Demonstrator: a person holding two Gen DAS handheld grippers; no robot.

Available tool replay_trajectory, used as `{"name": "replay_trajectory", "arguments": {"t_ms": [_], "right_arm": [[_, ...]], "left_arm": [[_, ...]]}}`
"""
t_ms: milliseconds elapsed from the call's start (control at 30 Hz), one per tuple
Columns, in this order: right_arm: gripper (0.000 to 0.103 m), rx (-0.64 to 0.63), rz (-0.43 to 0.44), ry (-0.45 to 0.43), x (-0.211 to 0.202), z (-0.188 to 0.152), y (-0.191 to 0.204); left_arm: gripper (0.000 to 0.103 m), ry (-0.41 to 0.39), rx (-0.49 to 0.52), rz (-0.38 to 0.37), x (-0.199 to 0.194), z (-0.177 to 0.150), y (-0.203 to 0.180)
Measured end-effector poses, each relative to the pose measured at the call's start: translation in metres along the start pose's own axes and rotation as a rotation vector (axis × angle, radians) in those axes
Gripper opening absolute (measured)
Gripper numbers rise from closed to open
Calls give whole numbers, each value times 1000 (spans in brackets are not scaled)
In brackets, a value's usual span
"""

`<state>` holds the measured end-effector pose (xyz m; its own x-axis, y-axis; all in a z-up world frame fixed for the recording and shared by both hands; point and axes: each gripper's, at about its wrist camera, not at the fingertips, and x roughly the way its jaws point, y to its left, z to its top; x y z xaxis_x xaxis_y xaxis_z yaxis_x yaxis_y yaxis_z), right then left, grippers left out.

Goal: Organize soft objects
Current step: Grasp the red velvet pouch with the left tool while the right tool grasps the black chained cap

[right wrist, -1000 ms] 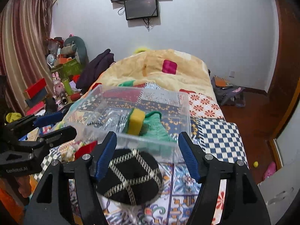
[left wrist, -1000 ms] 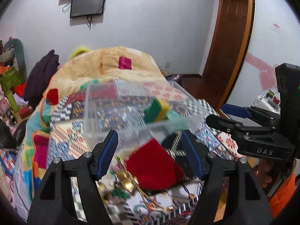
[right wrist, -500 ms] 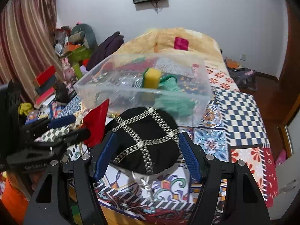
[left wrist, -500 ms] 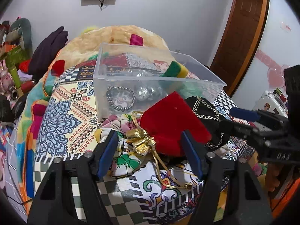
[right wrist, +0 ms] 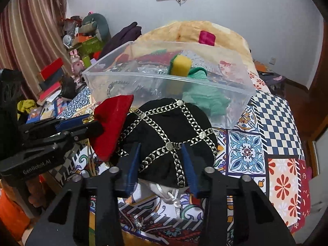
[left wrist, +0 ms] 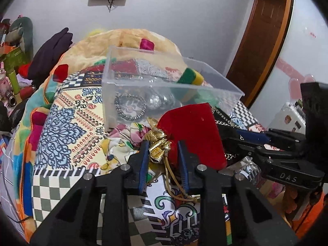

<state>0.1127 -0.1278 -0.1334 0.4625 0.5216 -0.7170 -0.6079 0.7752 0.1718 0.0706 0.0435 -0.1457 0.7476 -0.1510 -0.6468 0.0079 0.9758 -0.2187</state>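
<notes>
Both grippers have dropped from level with the clear plastic bin [left wrist: 164,86] to the patchwork bedspread [left wrist: 67,123] in front of it, and their jaws, wide apart half a second ago, have since closed in on the two soft things lying there. Largest in view, the bin sits at the centre of both frames, upright on the bedspread, already holding a yellow-and-green sponge [right wrist: 180,64], a green cloth [right wrist: 205,100] and some silvery bracelets (these show only dimly through the wall). Just in front of it, in the lower middle of the right wrist view, lies the black chain-trimmed pouch [right wrist: 170,131], and the right gripper [right wrist: 161,164] has its blue pads pressed against the pouch's near end, so it looks to be gripping it, though how firmly cannot be told. Beside the pouch, touching its left edge, is the red velvet pouch [left wrist: 192,131]; the left gripper [left wrist: 163,155] is clenched on its gathered neck, around the gold ribbon tie [left wrist: 157,145], with gold cords trailing down to the bedspread. Judging from this, both pick-ups are at the grasp stage: neither pouch is in the bin yet, and the next step would probably be lifting each over the near wall.
</notes>
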Motion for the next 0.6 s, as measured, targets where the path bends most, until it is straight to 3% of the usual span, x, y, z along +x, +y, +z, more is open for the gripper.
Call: {"name": "replay_trajectory", "arguments": {"t_ms": [100, 600], "right_arm": [[18, -5, 7, -16, -5, 1, -1], [11, 43, 43, -185, -60, 15, -17]], "left_arm": [[27, -26, 1, -1, -10, 3, -1], [27, -132, -38, 3, -48, 23, 14]]}}
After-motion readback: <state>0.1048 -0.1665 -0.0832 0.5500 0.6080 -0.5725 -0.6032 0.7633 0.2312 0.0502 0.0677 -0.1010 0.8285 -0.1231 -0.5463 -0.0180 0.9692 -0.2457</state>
